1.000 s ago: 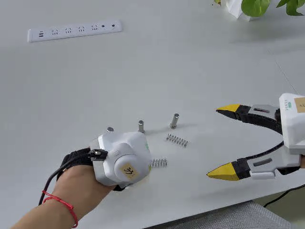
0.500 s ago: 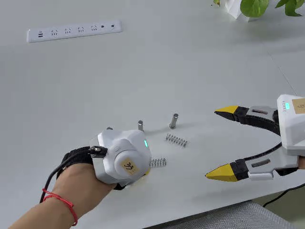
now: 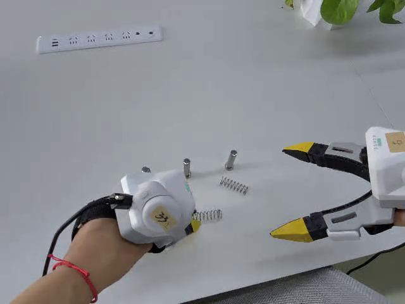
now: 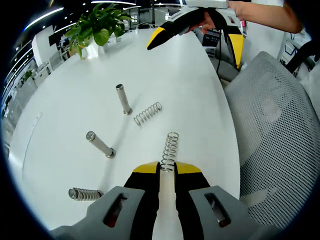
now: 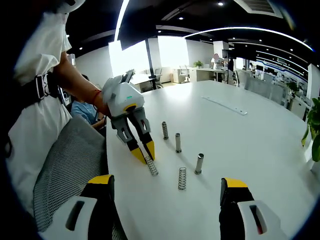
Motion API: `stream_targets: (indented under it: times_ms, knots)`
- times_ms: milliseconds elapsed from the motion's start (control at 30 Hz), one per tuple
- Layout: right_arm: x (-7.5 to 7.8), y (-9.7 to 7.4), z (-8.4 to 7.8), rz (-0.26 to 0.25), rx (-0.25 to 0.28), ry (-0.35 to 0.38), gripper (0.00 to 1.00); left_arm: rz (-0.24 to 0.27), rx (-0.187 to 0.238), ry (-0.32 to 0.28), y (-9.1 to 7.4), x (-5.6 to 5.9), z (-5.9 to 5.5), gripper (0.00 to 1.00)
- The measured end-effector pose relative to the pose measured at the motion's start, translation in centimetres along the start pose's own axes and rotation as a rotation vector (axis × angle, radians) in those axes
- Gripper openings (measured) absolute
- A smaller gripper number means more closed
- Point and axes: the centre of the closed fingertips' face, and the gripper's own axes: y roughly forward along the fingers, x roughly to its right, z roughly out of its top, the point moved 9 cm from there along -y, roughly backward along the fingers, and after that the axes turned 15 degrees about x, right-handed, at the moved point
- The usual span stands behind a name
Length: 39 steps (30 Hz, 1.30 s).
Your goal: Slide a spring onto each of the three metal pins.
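One silver metal pin, seven o'clock, sprung; two bare. Left gripper clamps coiled steel spring; right gripper gapes.

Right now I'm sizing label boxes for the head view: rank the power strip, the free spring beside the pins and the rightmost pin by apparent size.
1. power strip, the largest, though farthest away.
2. free spring, slightly longer than the pin.
3. rightmost pin, thicker but shorter; upright, so foreshortened, nearly a tie.

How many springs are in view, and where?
3. The first spring is on the end pin, a loose spring lies by the far pin, and a third spring is clamped in the left gripper.
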Motion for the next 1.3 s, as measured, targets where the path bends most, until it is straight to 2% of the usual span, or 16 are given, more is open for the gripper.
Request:
stream_targets:
  times_ms: [133,300,400,500,567,600,667,833,1000,1233,1300]
  knots:
    - [0.0,0.1,0.2,0.002,-0.002,-0.005,0.86,0.007,0.014,-0.013,-0.3,0.1,-0.1,0.07]
    - [-0.3,0.3,0.9,0.015,0.002,-0.009,0.85,0.018,0.061,-0.05,-1.0,0.4,0.4,0.07]
    - [-0.4,0.3,1.7,0.017,0.021,-0.004,0.84,0.03,0.102,-0.071,-1.7,0.5,1.0,0.07]
    - [-0.4,0.3,2.8,0.02,0.04,-0.01,0.83,0.045,0.166,-0.1,-2.5,0.5,1.9,0.07]
    - [-0.4,0.4,3.3,0.024,0.048,-0.016,0.82,0.055,0.194,-0.104,-3.0,0.5,2.4,0.07]
    - [-0.5,0.5,3.8,0.029,0.053,-0.021,0.81,0.06,0.232,-0.12,-3.4,0.5,3.0,0.07]
    - [-0.6,0.7,4.6,0.037,0.06,-0.027,0.8,0.069,0.261,-0.123,-4.0,0.4,3.6,0.07]
    - [-1.1,1.3,6.4,0.076,0.078,-0.03,0.7,0.091,0.355,-0.13,-5.7,0.4,5.2,0.07]
    - [-1.6,2.1,8.0,0.116,0.093,-0.034,0.54,0.102,0.44,-0.139,-7.3,0.5,6.7,0.07]
    - [-2.3,2.9,9.8,0.165,0.112,-0.043,0.41,0.103,0.536,-0.156,-8.8,0.9,8.0,0.07]
    - [-2.5,3.0,10.2,0.181,0.116,-0.036,0.36,0.101,0.549,-0.158,-9.0,1.1,8.2,0.07]
